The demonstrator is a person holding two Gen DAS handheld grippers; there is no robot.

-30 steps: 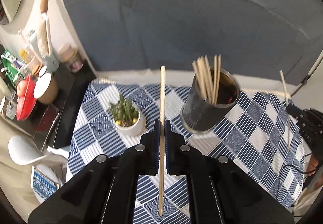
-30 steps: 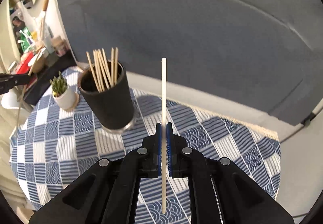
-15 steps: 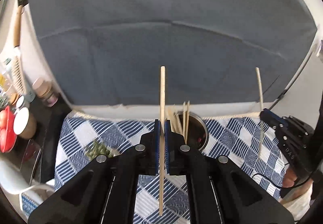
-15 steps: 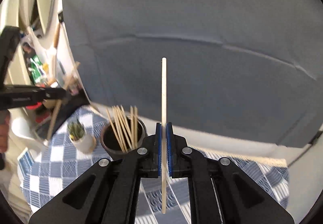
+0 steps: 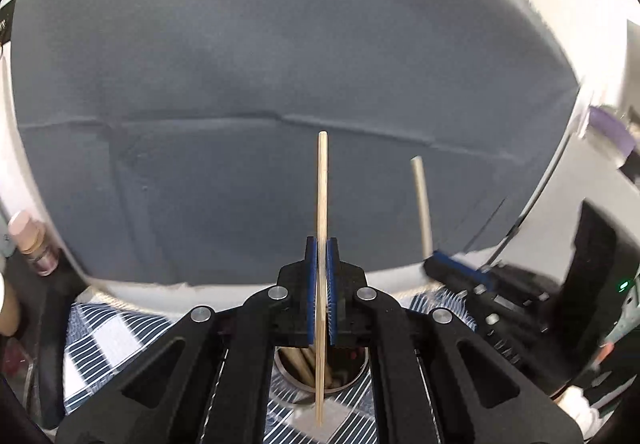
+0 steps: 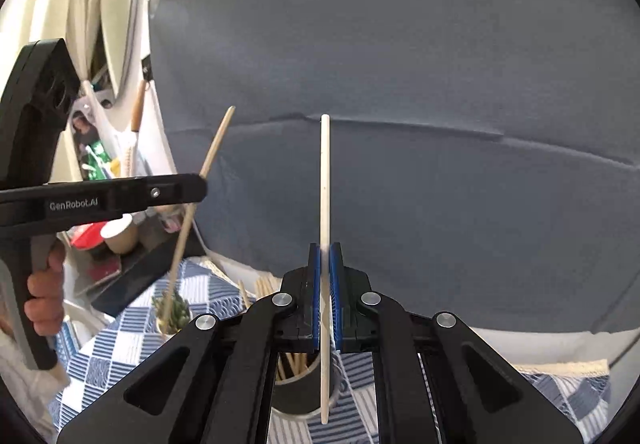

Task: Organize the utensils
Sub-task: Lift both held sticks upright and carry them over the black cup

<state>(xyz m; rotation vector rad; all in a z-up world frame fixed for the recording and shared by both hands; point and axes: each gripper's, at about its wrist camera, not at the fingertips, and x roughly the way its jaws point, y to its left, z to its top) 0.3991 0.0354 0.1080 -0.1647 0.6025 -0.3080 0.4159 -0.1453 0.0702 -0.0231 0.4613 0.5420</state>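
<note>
My left gripper (image 5: 321, 256) is shut on a tan wooden chopstick (image 5: 322, 195) held upright, its lower end over the mouth of the dark cylindrical holder (image 5: 320, 384), which holds several chopsticks. My right gripper (image 6: 325, 264) is shut on a pale chopstick (image 6: 325, 179), also upright, with the holder (image 6: 296, 392) just below it. Each gripper shows in the other's view: the right gripper (image 5: 452, 270) with its pale chopstick (image 5: 422, 203), the left gripper (image 6: 176, 189) with its tan chopstick (image 6: 216, 141).
A blue-and-white checked cloth (image 6: 120, 336) covers the table. A small potted plant (image 6: 174, 310) stands left of the holder. A grey sofa back (image 5: 280, 83) fills the background. A cluttered side shelf (image 6: 104, 228) with cups and bottles is at the left.
Both grippers have risen and closed in over the holder, which has dropped to the bottom of each view. Both cameras have tilted up. The grippers have come closer together.
</note>
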